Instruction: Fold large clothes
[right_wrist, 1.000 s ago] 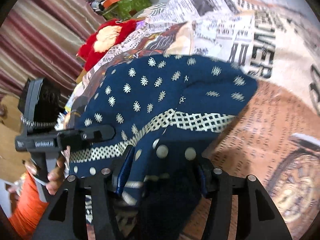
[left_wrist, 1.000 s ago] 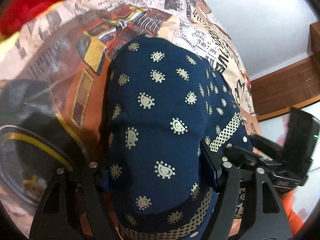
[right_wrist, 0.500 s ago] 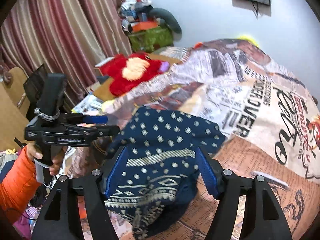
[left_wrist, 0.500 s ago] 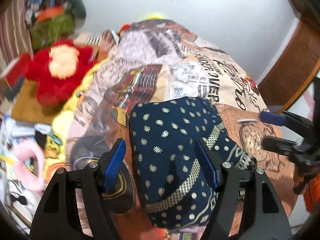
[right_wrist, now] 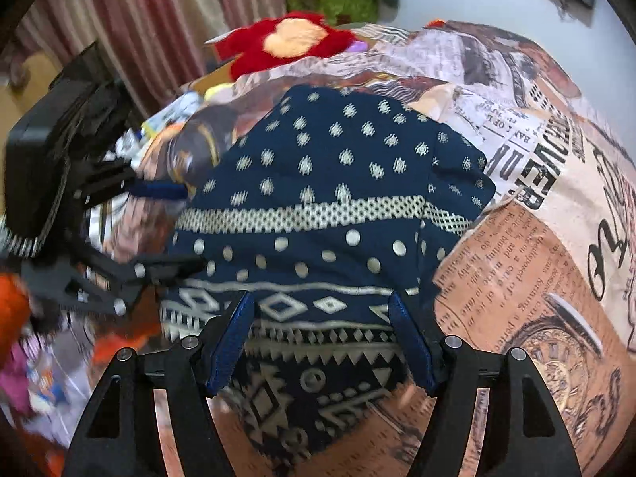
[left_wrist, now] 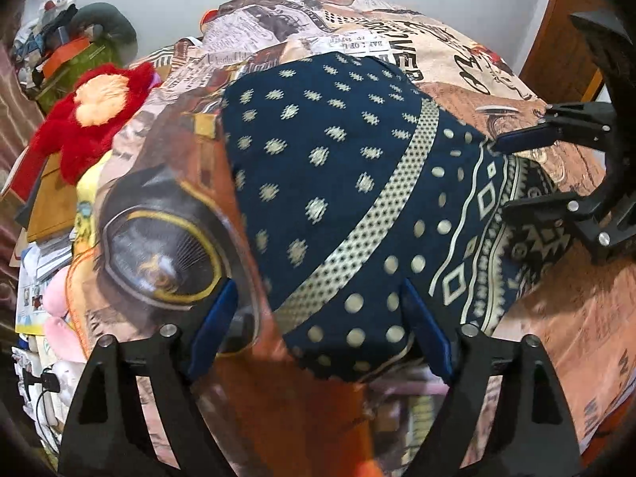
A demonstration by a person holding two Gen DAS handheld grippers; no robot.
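A navy garment (left_wrist: 342, 183) with cream motifs, a dotted band and a geometric border lies folded on the printed bed sheet (left_wrist: 449, 67). My left gripper (left_wrist: 320, 330) hovers over its near corner. Its jaws are opening, and the cloth lies below them, not pressed by the pads. My right gripper (right_wrist: 322, 342) is open over the patterned border of the garment (right_wrist: 334, 183), with its pads clear of the cloth. In the left wrist view the right gripper (left_wrist: 516, 175) shows at the garment's right edge. In the right wrist view the left gripper (right_wrist: 175, 228) shows at its left edge.
A red plush toy (left_wrist: 91, 127) lies at the bed's left edge, and beyond it is a pile of clutter (left_wrist: 71, 51). Papers and soft toys (left_wrist: 43, 278) lie below the bedside. Striped curtains (right_wrist: 151, 20) hang on the left, and a wooden door (left_wrist: 564, 43) stands on the right. An orange sleeve (right_wrist: 12, 310) is in view.
A second ago both grippers were down on the bunched cloth. They have let go and drawn back, and both have rolled. The garment now lies folded flat on the bed.
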